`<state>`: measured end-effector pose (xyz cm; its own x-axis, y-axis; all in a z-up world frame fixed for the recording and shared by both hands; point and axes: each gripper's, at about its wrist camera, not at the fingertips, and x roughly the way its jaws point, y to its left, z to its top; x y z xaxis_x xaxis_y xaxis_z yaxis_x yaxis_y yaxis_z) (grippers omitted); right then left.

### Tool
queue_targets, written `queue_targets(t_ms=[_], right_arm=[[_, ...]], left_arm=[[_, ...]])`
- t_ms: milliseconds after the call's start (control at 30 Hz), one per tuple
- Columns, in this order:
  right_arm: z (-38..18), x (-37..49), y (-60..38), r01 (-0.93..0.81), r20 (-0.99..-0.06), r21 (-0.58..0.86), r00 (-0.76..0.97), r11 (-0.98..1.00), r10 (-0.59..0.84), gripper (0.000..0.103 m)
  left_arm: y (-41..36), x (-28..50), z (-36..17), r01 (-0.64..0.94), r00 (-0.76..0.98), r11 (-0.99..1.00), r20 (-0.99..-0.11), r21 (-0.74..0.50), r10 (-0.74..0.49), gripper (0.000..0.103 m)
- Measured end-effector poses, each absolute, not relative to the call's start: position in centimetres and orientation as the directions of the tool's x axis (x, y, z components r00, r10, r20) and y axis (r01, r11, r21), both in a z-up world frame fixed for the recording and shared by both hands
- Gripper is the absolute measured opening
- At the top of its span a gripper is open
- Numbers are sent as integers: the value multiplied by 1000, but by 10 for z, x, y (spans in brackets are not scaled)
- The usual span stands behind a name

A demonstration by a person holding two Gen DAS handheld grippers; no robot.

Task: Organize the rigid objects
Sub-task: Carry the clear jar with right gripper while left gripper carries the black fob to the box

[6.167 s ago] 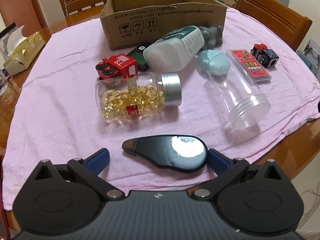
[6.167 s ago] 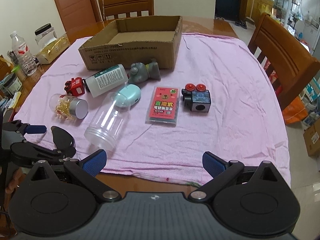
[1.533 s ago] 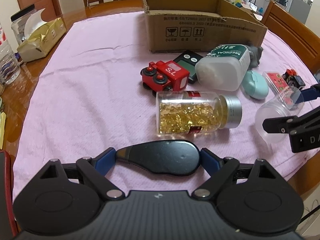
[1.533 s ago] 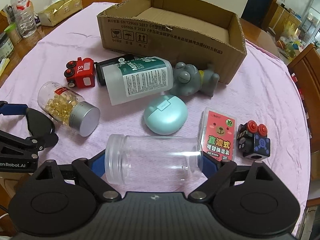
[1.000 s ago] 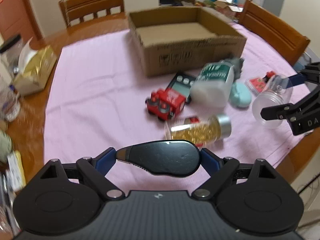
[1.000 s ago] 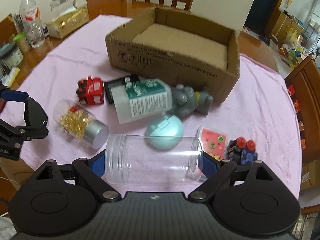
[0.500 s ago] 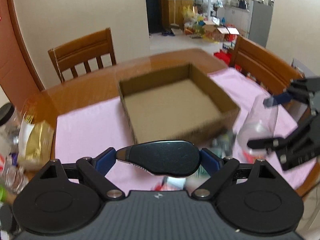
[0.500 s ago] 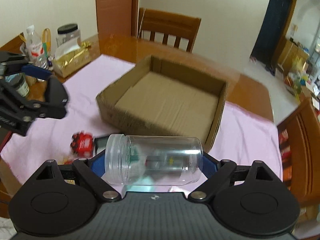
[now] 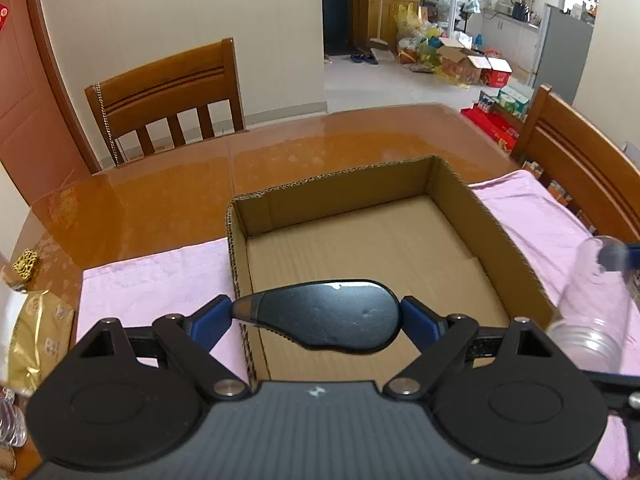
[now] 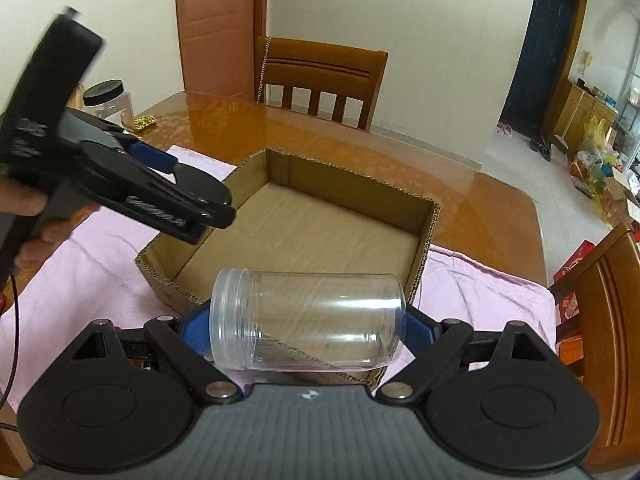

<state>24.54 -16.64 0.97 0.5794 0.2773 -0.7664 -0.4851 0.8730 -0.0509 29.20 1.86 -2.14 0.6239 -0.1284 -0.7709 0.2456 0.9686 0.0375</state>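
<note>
An open cardboard box (image 9: pixel 504 240) (image 10: pixel 428 236) stands on the pink cloth, and what shows of its floor is bare. My left gripper (image 9: pixel 316 322) is shut on a black teardrop-shaped case (image 9: pixel 324 324), held endwise over the box's near left corner. My right gripper (image 10: pixel 308 330) is shut on a clear lidless plastic jar (image 10: pixel 308 322), held sideways above the box's near wall. In the left wrist view the jar (image 9: pixel 588 312) hangs at the right edge. In the right wrist view the left gripper (image 10: pixel 208 196) reaches over the box's left wall, with a hand (image 10: pixel 24 208) behind it.
A pink cloth (image 9: pixel 152 280) (image 10: pixel 480 296) covers the near part of a glossy wooden table (image 9: pixel 280 160). Wooden chairs (image 9: pixel 168 96) (image 10: pixel 320 76) stand at the far side and right. A gold tissue pack (image 9: pixel 32 332) and a black-lidded jar (image 10: pixel 106 100) sit at the left.
Both grippers rose and moved forward to the box, each keeping its object. The loose items on the cloth dropped out of view below. The box now fills both views.
</note>
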Motion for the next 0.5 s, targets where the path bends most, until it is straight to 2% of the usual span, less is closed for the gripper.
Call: queue_targets(t_ms=[500], right_arm=[[-8,286,-174,-474,-791,-44,554,880,259,94]], left_arm=[[3,355,-60,198,616,980,-782,31,-100,90]])
